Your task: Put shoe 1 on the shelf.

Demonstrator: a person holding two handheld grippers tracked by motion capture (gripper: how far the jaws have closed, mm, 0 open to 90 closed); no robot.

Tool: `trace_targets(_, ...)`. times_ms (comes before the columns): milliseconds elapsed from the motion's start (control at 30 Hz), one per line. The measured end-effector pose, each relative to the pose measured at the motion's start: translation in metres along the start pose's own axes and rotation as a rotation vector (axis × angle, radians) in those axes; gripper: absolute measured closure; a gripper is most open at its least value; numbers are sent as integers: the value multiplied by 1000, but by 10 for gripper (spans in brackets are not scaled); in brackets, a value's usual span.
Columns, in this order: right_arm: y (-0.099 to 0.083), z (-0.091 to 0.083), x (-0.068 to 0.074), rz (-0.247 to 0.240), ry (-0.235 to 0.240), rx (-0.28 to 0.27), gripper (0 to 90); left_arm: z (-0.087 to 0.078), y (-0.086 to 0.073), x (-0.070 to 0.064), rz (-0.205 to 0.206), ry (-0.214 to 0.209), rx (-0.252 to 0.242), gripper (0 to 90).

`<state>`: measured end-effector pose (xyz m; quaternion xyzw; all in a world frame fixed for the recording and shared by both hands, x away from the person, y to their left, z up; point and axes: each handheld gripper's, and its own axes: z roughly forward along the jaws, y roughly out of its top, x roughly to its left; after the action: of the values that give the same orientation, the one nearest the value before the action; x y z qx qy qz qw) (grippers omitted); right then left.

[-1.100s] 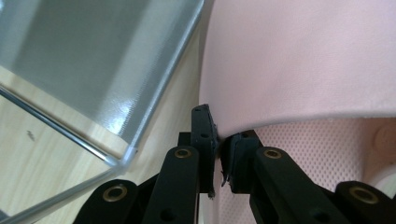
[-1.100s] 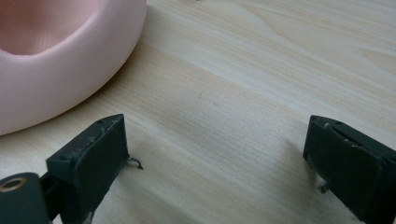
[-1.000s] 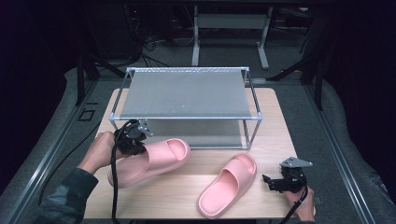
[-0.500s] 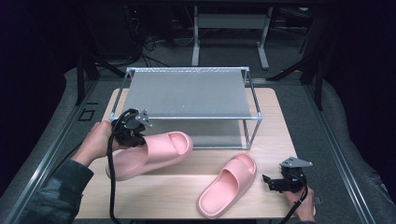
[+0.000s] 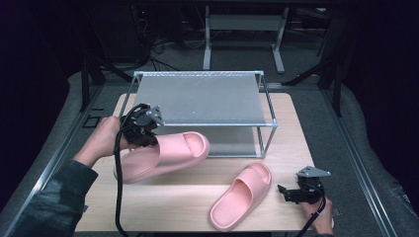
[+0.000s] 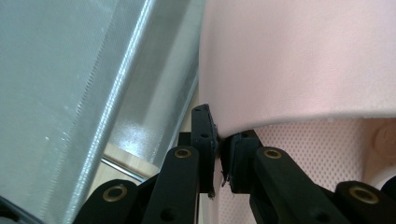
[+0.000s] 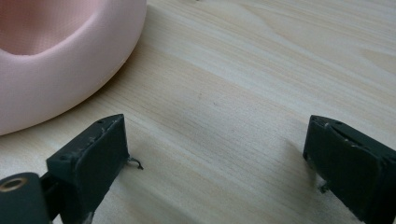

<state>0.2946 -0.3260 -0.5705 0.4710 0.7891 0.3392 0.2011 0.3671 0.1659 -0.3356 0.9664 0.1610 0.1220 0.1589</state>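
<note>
Two pink slide sandals are here. My left gripper is shut on the edge of one pink slide, held lifted and tilted in front of the metal rack. In the left gripper view the jaws pinch the thin edge of that held pink slide, with my left gripper right beside the metal rack. The second pink slide lies flat on the wooden table. My right gripper rests open just right of it. The right gripper view shows my right gripper over bare wood, with the second pink slide at upper left.
The rack is a low metal frame with a grey shelf top, standing at the back half of the table; open space lies under its shelf. Grey carpet surrounds the table. A black cable trails from the left gripper.
My left gripper has lifted its slide and carried it up and to the right, closer to the rack's front. The right gripper and the other slide have stayed put.
</note>
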Motion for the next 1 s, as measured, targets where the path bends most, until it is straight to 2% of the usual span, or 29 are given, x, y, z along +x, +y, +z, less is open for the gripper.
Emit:
trace_targets(67,0,0,0,-1,-15,5,61,-5,4,0,10,-1,-8,839)
trace_targets(133,0,0,0,0,-2,0,61,-10,9,1,12,-2,-16,838)
trace_targets(267,0,0,0,1,-6,-3,61,-20,18,4,15,3,-31,839)
trace_targets(533,0,0,0,0,-6,-3,62,-32,31,12,13,20,-27,839)
trace_targets(767,0,0,0,-1,-6,-2,62,-39,40,26,-34,38,-27,839)
trace_targets(1000,0,0,0,0,-7,-6,62,-48,56,37,-61,62,-36,839)
